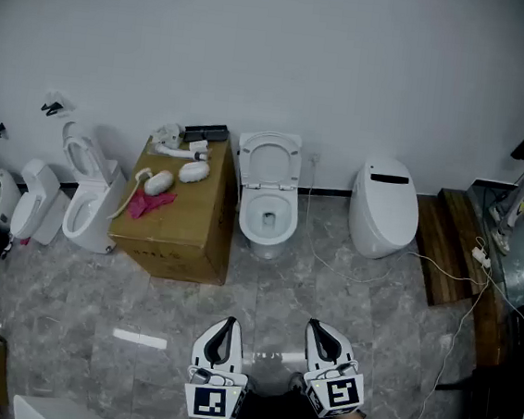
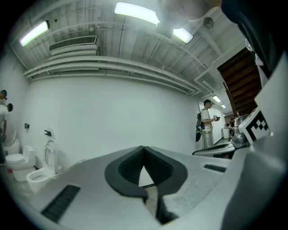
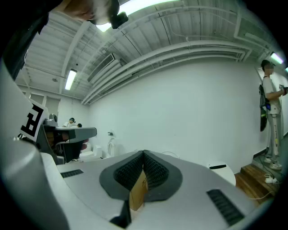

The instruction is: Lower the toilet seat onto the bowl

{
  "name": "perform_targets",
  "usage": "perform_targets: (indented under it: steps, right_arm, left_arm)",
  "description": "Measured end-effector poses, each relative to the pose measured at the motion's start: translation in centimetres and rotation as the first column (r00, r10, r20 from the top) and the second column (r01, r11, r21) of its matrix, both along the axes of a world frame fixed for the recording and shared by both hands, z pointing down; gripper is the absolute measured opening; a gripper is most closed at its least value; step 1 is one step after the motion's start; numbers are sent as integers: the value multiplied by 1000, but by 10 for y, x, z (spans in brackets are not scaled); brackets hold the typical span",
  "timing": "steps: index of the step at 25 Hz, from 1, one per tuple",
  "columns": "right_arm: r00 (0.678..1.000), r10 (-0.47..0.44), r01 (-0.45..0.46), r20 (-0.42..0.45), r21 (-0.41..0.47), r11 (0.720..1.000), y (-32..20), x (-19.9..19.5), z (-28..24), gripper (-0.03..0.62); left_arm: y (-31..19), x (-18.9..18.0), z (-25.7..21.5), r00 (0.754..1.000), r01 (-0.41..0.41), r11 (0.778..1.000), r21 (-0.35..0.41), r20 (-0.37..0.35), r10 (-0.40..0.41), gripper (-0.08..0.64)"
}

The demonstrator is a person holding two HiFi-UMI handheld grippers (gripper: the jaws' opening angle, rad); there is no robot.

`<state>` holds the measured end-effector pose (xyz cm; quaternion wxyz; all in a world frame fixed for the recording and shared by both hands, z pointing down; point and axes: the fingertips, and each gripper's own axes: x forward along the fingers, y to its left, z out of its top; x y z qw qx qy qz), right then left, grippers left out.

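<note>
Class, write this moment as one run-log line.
stage: pre-approach | toilet seat: raised | left gripper: shut, empty | right gripper: shut, empty

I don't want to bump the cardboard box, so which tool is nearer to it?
Left. The left tool is in front of the right end of the cardboard box, well short of it; the right tool is farther right.

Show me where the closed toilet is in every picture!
Head view: closed toilet, right of centre.
Left gripper view: not in it.
Right gripper view: closed toilet, low at the right.
Shared landmark: the small dark wall fitting, upper left in the head view, far left in the left gripper view, left of centre in the right gripper view.
</note>
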<state>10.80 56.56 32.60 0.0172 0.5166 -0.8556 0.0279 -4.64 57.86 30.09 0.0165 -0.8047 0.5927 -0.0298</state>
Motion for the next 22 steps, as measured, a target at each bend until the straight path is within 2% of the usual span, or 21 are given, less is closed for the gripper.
perform_targets:
  steps: [2, 4, 12, 15, 18, 22]
  right_arm:
    - [1000, 3, -3, 1, -1, 1000, 0, 0, -2, 26]
    - [1000, 5, -5, 2, -1, 1000, 0, 0, -3, 26]
    - [1000, 2, -2, -13, 2, 1000, 7, -8, 1, 26]
    - [1000, 10, -10, 1, -4, 1000, 7, -12, -1, 26]
    - [1000, 24, -24, 17, -6, 1000, 11, -18, -4, 26]
    - [999, 46, -46, 9, -9, 999, 16, -29, -1, 26]
  left_arm:
    - [-2, 3, -9, 998, -2, 999, 50, -55, 5, 9]
    - [-2, 4, -13, 997, -2, 997, 72, -80, 8, 9]
    - [7, -9, -4, 997, 10, 999, 50, -78, -6, 9]
    - [8, -14, -4, 998, -1, 999, 35, -57, 3, 9]
    - [9, -24, -7, 997, -4, 998, 63, -80, 9, 9]
    - [13, -37, -1, 996, -16, 999, 46, -87, 20, 9]
